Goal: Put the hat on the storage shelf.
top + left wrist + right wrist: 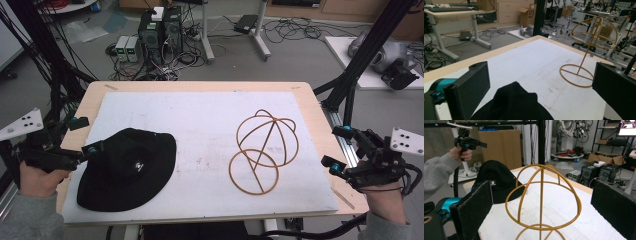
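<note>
A black bucket hat (127,167) lies on the white mat (200,120) at the left. In the left gripper view the hat's crown (511,105) rises between the two wide-apart jaws. My left gripper (84,136) is open at the hat's left brim, empty. A yellow wire hat stand (265,147) with a dome top and ring base stands upright on the mat's right half. My right gripper (339,149) is open off the table's right edge, facing the stand (541,197), apart from it. The hat (496,182) lies beyond the stand in the right gripper view.
The wooden table (310,105) ends just past the mat. Black frame posts (370,45) stand at the right and cables (45,55) hang at the left. Computers (160,30) and wires sit on the floor beyond the far edge.
</note>
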The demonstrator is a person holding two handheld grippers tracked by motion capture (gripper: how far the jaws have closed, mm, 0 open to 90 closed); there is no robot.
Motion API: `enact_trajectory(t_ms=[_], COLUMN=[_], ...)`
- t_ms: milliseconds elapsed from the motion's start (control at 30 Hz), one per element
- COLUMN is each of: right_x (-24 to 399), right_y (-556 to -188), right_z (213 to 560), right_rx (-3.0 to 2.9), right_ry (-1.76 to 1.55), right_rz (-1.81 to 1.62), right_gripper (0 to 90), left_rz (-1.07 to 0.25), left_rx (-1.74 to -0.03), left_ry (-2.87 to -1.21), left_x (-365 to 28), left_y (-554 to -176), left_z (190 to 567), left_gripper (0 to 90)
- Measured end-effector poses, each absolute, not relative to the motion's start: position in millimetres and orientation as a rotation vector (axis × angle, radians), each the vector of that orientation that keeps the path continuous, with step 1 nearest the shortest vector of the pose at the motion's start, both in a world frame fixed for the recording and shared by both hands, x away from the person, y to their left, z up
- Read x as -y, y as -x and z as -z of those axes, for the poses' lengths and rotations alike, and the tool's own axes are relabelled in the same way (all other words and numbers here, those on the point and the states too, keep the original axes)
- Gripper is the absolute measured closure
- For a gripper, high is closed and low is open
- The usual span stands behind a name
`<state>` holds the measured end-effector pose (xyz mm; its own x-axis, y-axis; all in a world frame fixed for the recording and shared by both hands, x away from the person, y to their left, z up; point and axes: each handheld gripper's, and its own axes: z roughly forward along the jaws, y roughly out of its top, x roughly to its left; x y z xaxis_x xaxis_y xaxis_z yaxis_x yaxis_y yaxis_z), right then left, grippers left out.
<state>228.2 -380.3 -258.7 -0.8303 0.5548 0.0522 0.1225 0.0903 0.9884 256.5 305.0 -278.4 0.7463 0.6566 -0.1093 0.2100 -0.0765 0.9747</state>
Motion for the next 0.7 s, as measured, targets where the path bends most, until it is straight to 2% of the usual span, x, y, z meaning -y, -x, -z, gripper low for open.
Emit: enact_trajectory(t_ms=[333,533,700], right_x=[383,381,380], right_y=[-228,-228,-228], right_z=[260,261,262], right_rx=[-2.04,-2.054,-2.061], right_ry=[-0.674,-0.649,-0.647], right_rz=[-1.79,-1.797,-1.796], right_gripper=[3.1,3.1,3.1], left_rz=[-0.427,-0.375,-0.345], left_rx=[-0.681,-0.651,-0.699], left_ry=[-1.671,-1.712,-1.718], left_x=[-306,-302,-301], left_y=[-268,-273,-283], left_z=[278,282,295], left_gripper=[1.8,2.7,2.7])
